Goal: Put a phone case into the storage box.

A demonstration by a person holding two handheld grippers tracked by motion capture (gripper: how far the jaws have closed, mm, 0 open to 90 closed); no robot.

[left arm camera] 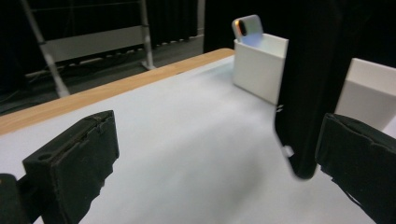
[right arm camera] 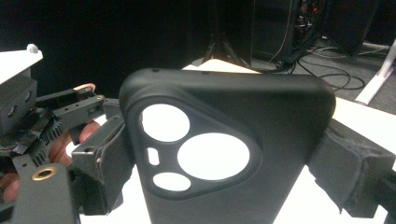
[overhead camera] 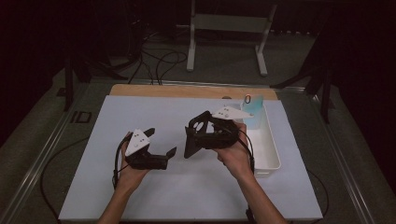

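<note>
Right gripper (right arm camera: 224, 154) fingers clamp black phone case (right arm camera: 224, 140) by its edges: light, flexible, matte. Left gripper (overhead camera: 161, 149) fingers wide open, empty, beside the case.

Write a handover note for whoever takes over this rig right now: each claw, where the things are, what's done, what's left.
Right claw: shut on the black phone case, held clear above the white mat, camera cutouts facing its own camera.
Left claw: open and holding nothing, low over the mat, jaws pointing toward the case.
White bin: at the mat's right edge; a phone stands in its far end.
Done: case picked up.
Left: probably fetching the phone and fitting the case to it; the free left claw looks best placed.
</note>
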